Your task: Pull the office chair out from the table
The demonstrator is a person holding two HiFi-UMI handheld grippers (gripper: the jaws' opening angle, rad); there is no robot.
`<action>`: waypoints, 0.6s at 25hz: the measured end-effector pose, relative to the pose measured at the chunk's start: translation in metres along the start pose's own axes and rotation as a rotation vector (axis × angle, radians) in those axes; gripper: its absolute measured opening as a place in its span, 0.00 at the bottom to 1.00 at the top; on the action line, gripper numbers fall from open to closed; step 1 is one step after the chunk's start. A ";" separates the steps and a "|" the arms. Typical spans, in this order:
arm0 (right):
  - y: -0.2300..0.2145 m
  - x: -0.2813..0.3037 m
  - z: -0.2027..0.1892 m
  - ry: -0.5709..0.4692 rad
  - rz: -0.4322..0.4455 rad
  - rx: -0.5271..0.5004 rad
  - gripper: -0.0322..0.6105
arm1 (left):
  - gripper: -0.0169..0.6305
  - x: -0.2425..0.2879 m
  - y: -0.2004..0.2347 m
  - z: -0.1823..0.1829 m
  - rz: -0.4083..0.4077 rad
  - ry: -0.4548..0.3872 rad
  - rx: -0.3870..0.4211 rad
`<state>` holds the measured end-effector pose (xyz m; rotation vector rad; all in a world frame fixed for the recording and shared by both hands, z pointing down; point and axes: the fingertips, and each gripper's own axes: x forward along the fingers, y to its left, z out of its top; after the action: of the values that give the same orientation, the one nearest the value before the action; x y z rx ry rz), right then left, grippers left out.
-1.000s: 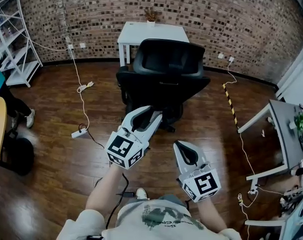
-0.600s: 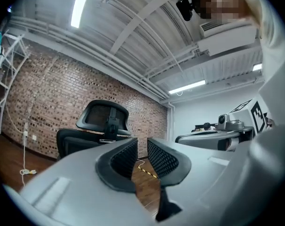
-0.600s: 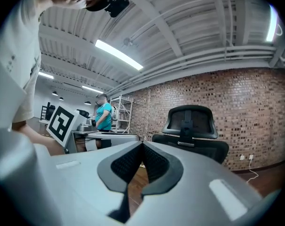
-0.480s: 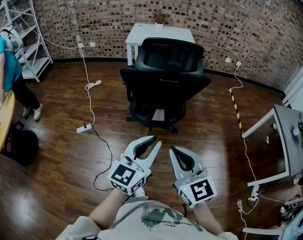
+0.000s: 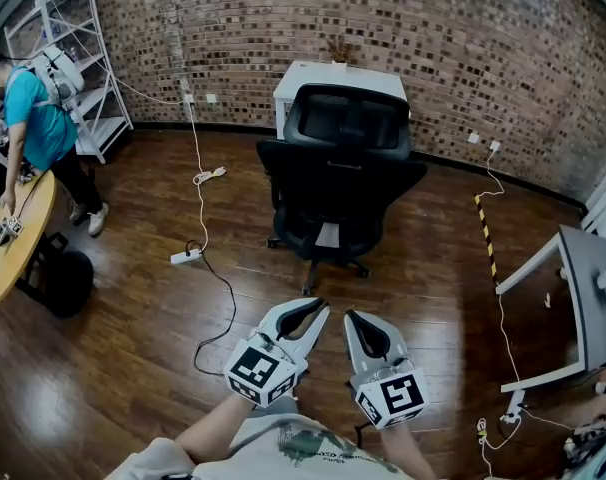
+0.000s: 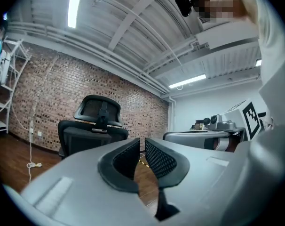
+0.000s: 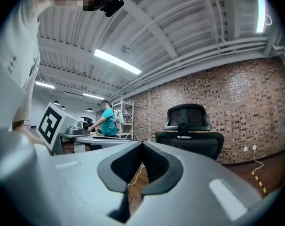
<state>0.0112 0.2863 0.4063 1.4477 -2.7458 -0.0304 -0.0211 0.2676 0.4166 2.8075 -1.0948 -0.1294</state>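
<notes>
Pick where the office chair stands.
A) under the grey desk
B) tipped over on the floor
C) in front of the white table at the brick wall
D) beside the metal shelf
C: the office chair stands upright directly before the white table, well away from the grey desk.

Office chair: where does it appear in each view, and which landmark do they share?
Head view: office chair upper centre, in front of the white table.
Left gripper view: office chair left of centre.
Right gripper view: office chair right of centre.
Shared: brick wall behind it.
</notes>
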 end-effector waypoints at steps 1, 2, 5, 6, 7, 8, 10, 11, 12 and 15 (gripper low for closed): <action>0.002 -0.003 0.000 -0.004 -0.002 0.004 0.05 | 0.10 -0.002 -0.004 -0.001 0.000 0.007 0.003; 0.004 -0.006 0.000 -0.009 -0.004 0.007 0.05 | 0.09 -0.004 -0.006 -0.002 0.000 0.012 0.007; 0.010 -0.011 0.000 -0.020 -0.009 0.010 0.05 | 0.09 -0.012 -0.014 -0.002 -0.002 0.019 0.020; 0.010 -0.014 0.000 -0.023 -0.013 0.009 0.05 | 0.09 -0.014 -0.018 -0.002 -0.005 0.022 0.024; 0.010 -0.017 -0.001 -0.026 -0.016 0.007 0.05 | 0.09 -0.015 -0.022 -0.003 -0.009 0.026 0.028; 0.010 -0.019 -0.001 -0.028 -0.018 0.005 0.05 | 0.09 -0.015 -0.025 -0.004 -0.011 0.029 0.031; 0.009 -0.021 0.001 -0.031 -0.016 0.005 0.05 | 0.09 -0.014 -0.029 -0.003 -0.011 0.030 0.036; 0.009 -0.021 0.001 -0.032 -0.013 0.006 0.05 | 0.09 -0.014 -0.031 -0.002 -0.009 0.028 0.037; 0.010 -0.022 0.002 -0.033 -0.011 0.007 0.05 | 0.09 -0.014 -0.032 -0.002 -0.008 0.028 0.037; 0.014 -0.027 0.003 -0.031 -0.011 0.012 0.05 | 0.09 -0.017 -0.038 -0.003 -0.011 0.034 0.039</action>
<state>0.0148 0.3160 0.4036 1.4777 -2.7674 -0.0371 -0.0074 0.3068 0.4144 2.8396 -1.0861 -0.0625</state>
